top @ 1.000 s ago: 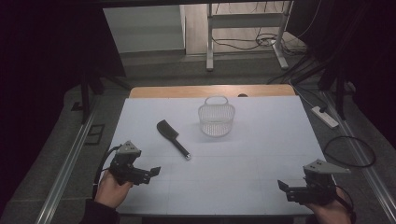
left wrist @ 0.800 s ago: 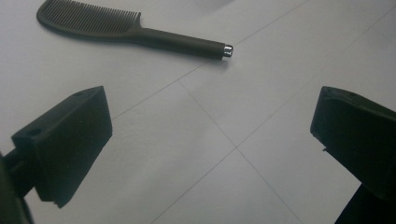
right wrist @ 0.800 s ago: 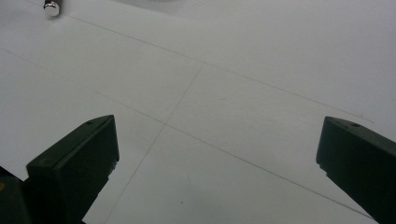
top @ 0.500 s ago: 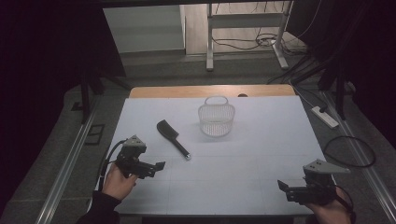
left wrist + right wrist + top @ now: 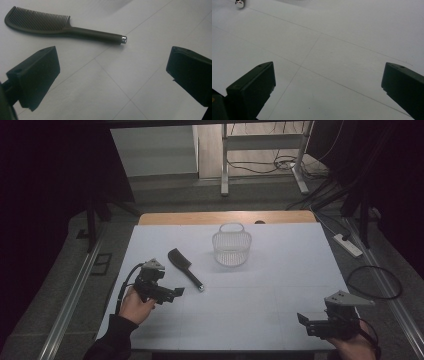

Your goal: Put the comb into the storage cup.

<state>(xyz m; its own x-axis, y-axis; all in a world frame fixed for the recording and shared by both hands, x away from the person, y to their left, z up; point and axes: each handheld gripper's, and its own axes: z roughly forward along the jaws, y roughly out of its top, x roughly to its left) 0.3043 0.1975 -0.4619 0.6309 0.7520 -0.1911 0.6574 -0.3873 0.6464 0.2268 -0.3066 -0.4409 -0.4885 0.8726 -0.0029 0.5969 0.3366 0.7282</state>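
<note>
At the left of the white counter [image 5: 280, 320], a person's left gripper [image 5: 172, 292] hangs just above the surface with its fingers [image 5: 37, 75] spread wide and nothing between them, aimed toward a black comb [image 5: 185, 268] that lies flat just beyond its reach. In the left gripper view the comb [image 5: 62, 26] stretches across the top of the frame, toothed head to one side and metal-capped handle tip pointing toward the gap between the fingers, near but not touching either one. Farther along, toward the counter's far middle, a clear mesh basket [image 5: 231, 249] with a looped handle stands upright and appears to hold nothing; it sits well apart from the comb. At the right, the right gripper [image 5: 306, 319] rests low near the counter's near edge, its fingers [image 5: 252, 90] likewise parted over bare surface, far from both objects. Judged from this layout, the job looks barely started: the likely aim is to lift the comb and set it in the basket, and so far only the approach is under way. The grasp, the lift, the carry and the drop all seem left to do.
</note>
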